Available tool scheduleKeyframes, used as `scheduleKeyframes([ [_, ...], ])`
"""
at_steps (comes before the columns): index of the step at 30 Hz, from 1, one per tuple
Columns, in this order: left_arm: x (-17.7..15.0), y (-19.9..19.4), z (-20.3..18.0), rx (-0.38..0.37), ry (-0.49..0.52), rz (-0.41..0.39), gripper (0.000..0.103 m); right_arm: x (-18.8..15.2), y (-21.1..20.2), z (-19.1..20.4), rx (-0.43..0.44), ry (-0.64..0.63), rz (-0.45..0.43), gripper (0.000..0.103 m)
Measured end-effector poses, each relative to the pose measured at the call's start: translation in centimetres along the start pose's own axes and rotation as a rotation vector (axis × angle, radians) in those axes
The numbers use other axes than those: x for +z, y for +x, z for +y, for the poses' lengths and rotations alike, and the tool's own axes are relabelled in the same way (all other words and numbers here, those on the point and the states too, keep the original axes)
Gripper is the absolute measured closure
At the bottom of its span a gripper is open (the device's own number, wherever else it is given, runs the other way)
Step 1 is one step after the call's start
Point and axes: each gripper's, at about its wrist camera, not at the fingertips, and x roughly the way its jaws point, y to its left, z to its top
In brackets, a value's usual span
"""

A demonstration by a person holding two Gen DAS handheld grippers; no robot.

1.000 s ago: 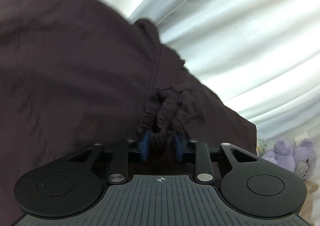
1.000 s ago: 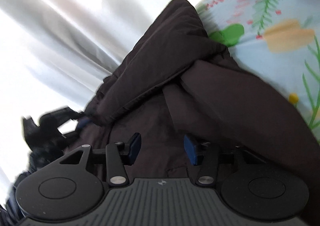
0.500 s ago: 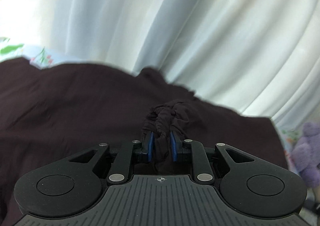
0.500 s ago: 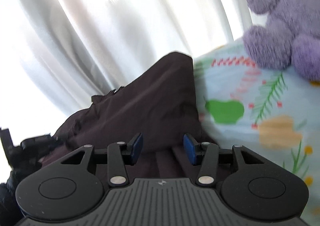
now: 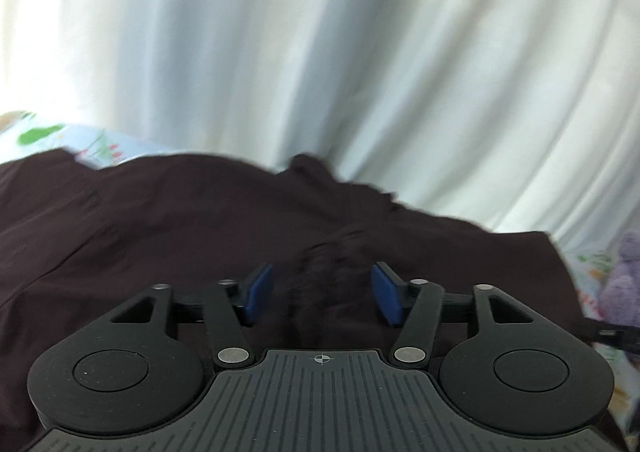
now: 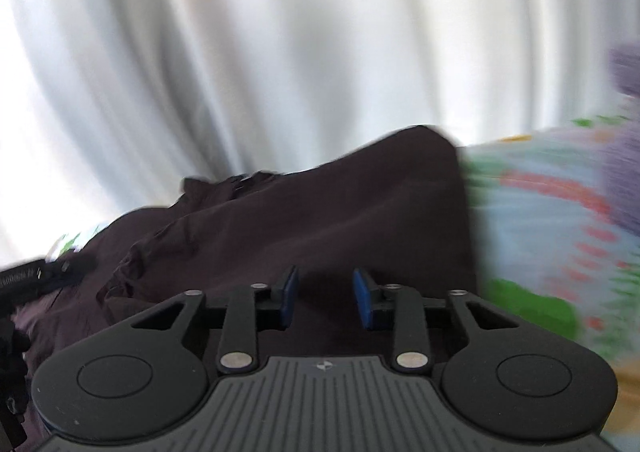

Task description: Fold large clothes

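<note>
Both grippers are seen spread apart with nothing held: the left gripper point(image 5: 322, 294) straddles a gathered elastic bunch without pinching it, and the right gripper point(image 6: 325, 302) hovers over flat cloth. The dark garment point(image 5: 168, 228) is spread on the patterned bed sheet point(image 6: 532, 220). Soft, limp, light handling is expected; a hem or bunched band is best pinched. White curtains point(image 5: 320, 52) hang at twelve o'clock.

left claw point(image 5: 322, 300): fingers spread wide | right claw point(image 6: 325, 302): fingers parted
</note>
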Motion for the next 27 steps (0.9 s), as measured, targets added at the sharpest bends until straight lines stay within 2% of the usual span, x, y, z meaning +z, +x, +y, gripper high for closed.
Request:
scheduleKeyframes([
  [1, 0.1, 0.3, -1.1, -0.014, 0.024, -0.007, 0.028, 0.0, 1.0, 0.9, 0.029, -0.018, -0.002, 0.075],
  [5, -0.3, 2.2, -5.4, -0.046, 0.147, -0.042, 0.018, -0.3, 4.6, 2.6, 0.123, -0.056, 0.006, 0.076],
  [7, -0.7, 3.8, -7.0, -0.021, 0.183, -0.051, 0.018, -0.5, 6.3, 1.9, 0.081, -0.053, 0.020, 0.089],
  [8, -0.8, 4.6, -7.4, -0.013, 0.189, -0.056, 0.018, -0.6, 6.9, 1.2, 0.059, -0.042, 0.024, 0.103],
  [10, -1.1, 6.3, -7.8, 0.004, 0.187, -0.076, 0.017, -0.9, 7.3, -1.5, 0.027, 0.010, 0.013, 0.103],
  [13, -1.7, 8.6, -7.7, 0.054, 0.207, -0.095, 0.015, -1.1, 6.8, -4.9, 0.058, 0.085, -0.027, 0.103],
  [16, -2.5, 11.1, -6.5, 0.118, 0.227, -0.037, 0.011, -1.3, 6.3, -6.1, 0.084, 0.081, -0.056, 0.103],
  [19, -2.7, 11.1, -3.9, 0.068, 0.139, 0.006, 0.009, -1.3, 6.1, -6.4, 0.076, 0.103, -0.062, 0.103],
  [22, -2.1, 10.4, -2.7, 0.066, 0.082, 0.050, 0.009, -0.2, 5.5, -5.2, 0.022, 0.117, -0.043, 0.103],
  [25, -1.5, 9.5, -2.9, 0.073, 0.101, 0.024, 0.009, 0.6, 5.7, -4.0, -0.050, 0.077, -0.057, 0.103],
  [27, -1.4, 9.8, -3.2, 0.084, 0.120, 0.034, 0.009, 0.5, 6.9, -3.2, -0.115, 0.026, -0.041, 0.103],
])
